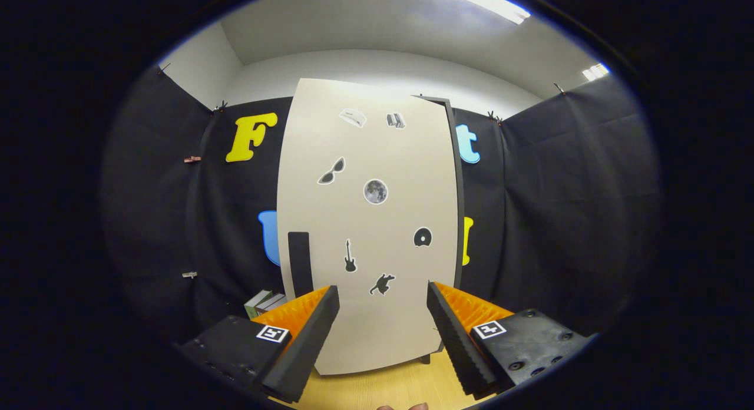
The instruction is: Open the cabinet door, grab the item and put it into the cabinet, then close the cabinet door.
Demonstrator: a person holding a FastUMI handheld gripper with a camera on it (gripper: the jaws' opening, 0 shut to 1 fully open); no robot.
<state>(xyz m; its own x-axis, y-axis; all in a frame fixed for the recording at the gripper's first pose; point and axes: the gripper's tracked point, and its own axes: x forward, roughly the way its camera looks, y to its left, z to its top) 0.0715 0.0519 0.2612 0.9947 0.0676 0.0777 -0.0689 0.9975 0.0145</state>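
Note:
A tall cabinet stands just beyond my fingers, and its pale door [377, 221] carries several small stickers. The door has a dark vertical handle [299, 263] near its lower left edge, and the dark cabinet frame [455, 192] shows along the door's right side. The door looks shut or nearly shut against the frame. My gripper [383, 307] is open, fingers spread wide in front of the door's lower part, with nothing between them. A small box-like item [264, 303] lies low to the left of the cabinet, just beyond the left finger.
The cabinet stands on a light wooden surface [377, 389]. Black cloth walls [559, 210] close the booth on both sides and behind the cabinet. A fingertip of a person's hand [403, 407] shows below the fingers.

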